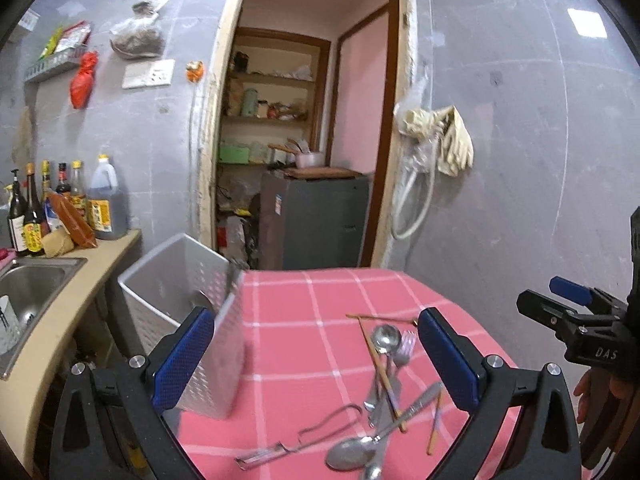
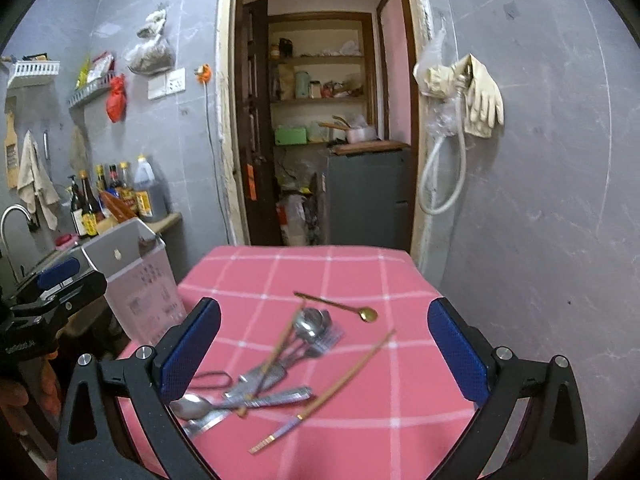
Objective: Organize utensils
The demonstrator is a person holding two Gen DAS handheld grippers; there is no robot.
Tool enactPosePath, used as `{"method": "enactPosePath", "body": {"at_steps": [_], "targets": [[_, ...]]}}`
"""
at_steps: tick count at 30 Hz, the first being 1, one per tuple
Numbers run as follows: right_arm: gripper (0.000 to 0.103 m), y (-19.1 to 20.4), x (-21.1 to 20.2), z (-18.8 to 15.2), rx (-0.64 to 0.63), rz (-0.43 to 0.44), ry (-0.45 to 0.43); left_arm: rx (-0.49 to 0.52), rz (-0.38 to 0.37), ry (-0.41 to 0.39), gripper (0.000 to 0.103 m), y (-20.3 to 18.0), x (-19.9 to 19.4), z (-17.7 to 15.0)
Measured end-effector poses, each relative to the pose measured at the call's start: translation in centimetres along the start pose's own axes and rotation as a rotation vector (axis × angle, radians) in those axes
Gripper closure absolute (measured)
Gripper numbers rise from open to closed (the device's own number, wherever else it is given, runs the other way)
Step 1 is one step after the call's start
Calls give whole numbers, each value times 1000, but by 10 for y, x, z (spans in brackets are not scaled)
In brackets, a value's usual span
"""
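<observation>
A heap of metal utensils (image 1: 384, 392) lies on the pink checked tablecloth (image 1: 300, 320): spoons, a fork (image 1: 404, 348), wooden chopsticks and a wire-handled peeler (image 1: 304, 436). My left gripper (image 1: 316, 314) hovers open above the cloth with nothing between its blue pads. A white perforated basket (image 1: 176, 276) stands at the table's left edge, just behind the left pad. My right gripper (image 2: 324, 304) is open too, over the blurred heap (image 2: 280, 368). A small gold spoon (image 2: 368, 314) and one chopstick (image 2: 332, 388) lie apart from it. The basket (image 2: 132, 280) sits to the left.
A counter with a steel sink (image 1: 28, 288) and sauce bottles (image 1: 60, 204) runs along the left. Behind the table are a grey wall, hanging gloves (image 1: 444, 136) and a doorway to a pantry with a grey cabinet (image 1: 316, 220). A hand (image 1: 588, 396) shows at the right.
</observation>
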State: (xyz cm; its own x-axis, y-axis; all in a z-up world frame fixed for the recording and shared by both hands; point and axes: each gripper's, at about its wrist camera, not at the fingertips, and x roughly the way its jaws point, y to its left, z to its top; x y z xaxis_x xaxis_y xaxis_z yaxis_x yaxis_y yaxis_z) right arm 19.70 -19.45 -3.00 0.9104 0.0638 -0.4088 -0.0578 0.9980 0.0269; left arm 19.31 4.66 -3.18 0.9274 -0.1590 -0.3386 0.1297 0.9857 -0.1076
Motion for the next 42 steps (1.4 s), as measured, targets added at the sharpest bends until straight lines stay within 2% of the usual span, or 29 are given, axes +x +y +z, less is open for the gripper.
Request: {"method": "enactPosePath", "body": {"at_steps": [10, 14, 23, 25, 28, 31, 36, 42], "targets": [[1, -19, 26, -31, 25, -11, 108, 33, -8, 93, 0, -16, 24, -28], [1, -25, 45, -44, 51, 9, 172, 25, -17, 187, 0, -12, 40, -40], [3, -32, 88, -70, 149, 144, 320, -20, -82, 352, 0, -1, 66, -65], [20, -29, 98, -77, 180, 187, 351, -48, -80, 371, 2, 5, 70, -66], [38, -21, 112, -88, 213, 235, 400, -72, -66, 402, 9, 12, 77, -70], [47, -8, 122, -97, 230, 279, 440, -72, -61, 438, 17, 17, 84, -75], [50, 2, 133, -110, 279, 310, 500, -53, -62, 501, 23, 22, 96, -82], [69, 3, 144, -116, 349, 333, 527, 17, -75, 605, 34, 15, 114, -90]]}}
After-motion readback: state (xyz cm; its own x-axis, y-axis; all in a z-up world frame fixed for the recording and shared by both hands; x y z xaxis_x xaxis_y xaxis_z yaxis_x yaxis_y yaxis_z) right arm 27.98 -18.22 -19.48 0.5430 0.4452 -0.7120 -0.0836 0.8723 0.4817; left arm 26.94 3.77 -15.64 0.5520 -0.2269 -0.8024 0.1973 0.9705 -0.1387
